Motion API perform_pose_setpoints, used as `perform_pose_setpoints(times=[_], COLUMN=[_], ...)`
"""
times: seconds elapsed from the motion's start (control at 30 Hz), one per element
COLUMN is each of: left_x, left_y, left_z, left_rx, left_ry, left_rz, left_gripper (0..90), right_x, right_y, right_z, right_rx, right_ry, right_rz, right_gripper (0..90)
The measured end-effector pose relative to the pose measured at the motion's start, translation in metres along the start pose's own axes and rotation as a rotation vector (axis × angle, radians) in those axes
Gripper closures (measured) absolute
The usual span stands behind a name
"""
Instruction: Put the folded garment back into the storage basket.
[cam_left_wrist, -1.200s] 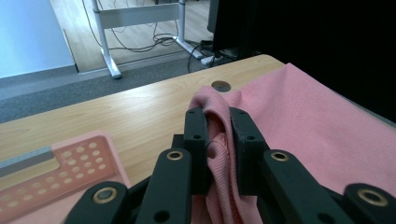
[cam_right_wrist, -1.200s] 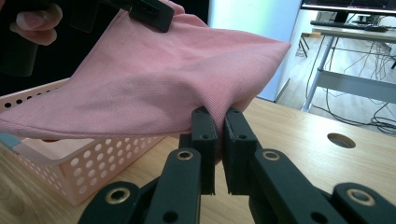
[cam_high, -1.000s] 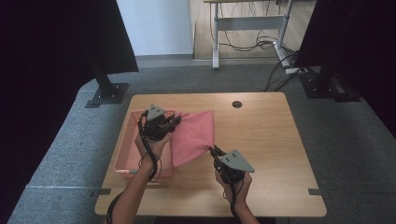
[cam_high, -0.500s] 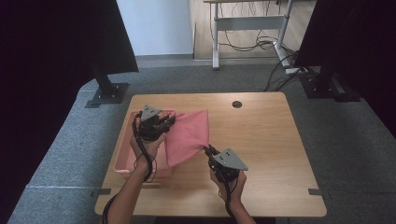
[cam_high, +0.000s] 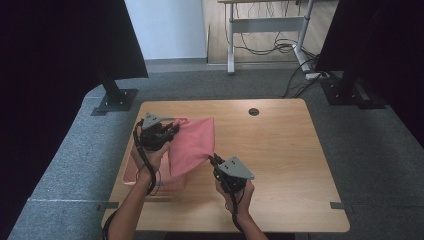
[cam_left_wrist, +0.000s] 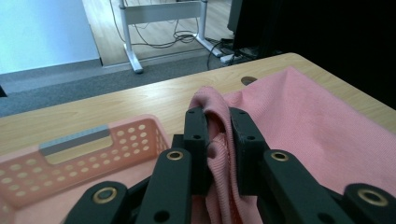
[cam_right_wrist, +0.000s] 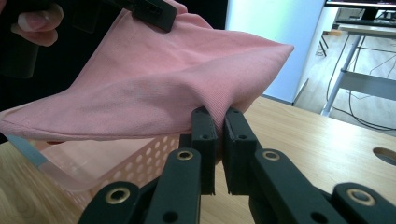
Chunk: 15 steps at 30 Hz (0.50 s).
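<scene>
A pink cloth (cam_high: 192, 142) hangs stretched between my two grippers, above the table's left half and partly over a pink perforated basket (cam_high: 131, 172). My left gripper (cam_high: 172, 131) is shut on the cloth's upper left corner; in the left gripper view the fabric (cam_left_wrist: 299, 116) bunches between the jaws of the left gripper (cam_left_wrist: 217, 116). My right gripper (cam_high: 214, 160) is shut on the cloth's lower right corner, and in the right gripper view the cloth (cam_right_wrist: 163, 88) spreads from the right gripper (cam_right_wrist: 220, 114) up toward the other hand. The basket (cam_right_wrist: 116, 163) sits below it.
The wooden table (cam_high: 290, 160) has a round cable hole (cam_high: 254, 111) near its far edge. Dark panels on stands flank the table at left and right. A desk frame with cables stands on the floor behind.
Both grippers have shifted left with the cloth, the left one toward the basket's far corner and the right one nearer the table's front. The cloth is pulled tauter between them.
</scene>
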<state>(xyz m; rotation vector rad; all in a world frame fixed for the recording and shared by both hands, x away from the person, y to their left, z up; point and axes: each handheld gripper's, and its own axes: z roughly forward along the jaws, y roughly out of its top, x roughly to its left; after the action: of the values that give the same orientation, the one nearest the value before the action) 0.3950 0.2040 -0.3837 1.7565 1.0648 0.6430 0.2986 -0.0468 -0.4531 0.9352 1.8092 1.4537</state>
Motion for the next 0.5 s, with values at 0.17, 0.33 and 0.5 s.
perform_pose_setpoints(times=[0.17, 0.33, 0.5], left_x=[0.006, 0.012, 0.019], left_y=[-0.001, -0.003, -0.005], left_z=[-0.005, -0.009, -0.012], left_rx=[0.001, 0.007, 0.014], left_ry=[0.012, 0.029, 0.044], left_rz=[-0.004, -0.004, -0.008], left_gripper=[77.7, 77.7, 77.8], right_x=[0.005, 0.010, 0.016], right_y=[0.001, 0.003, 0.004], right_z=[0.005, 0.010, 0.016], right_rx=[0.003, 0.006, 0.009], right_ry=[0.011, 0.023, 0.035], right_rz=[-0.005, -0.008, -0.010], right_gripper=[84.9, 84.9, 84.9])
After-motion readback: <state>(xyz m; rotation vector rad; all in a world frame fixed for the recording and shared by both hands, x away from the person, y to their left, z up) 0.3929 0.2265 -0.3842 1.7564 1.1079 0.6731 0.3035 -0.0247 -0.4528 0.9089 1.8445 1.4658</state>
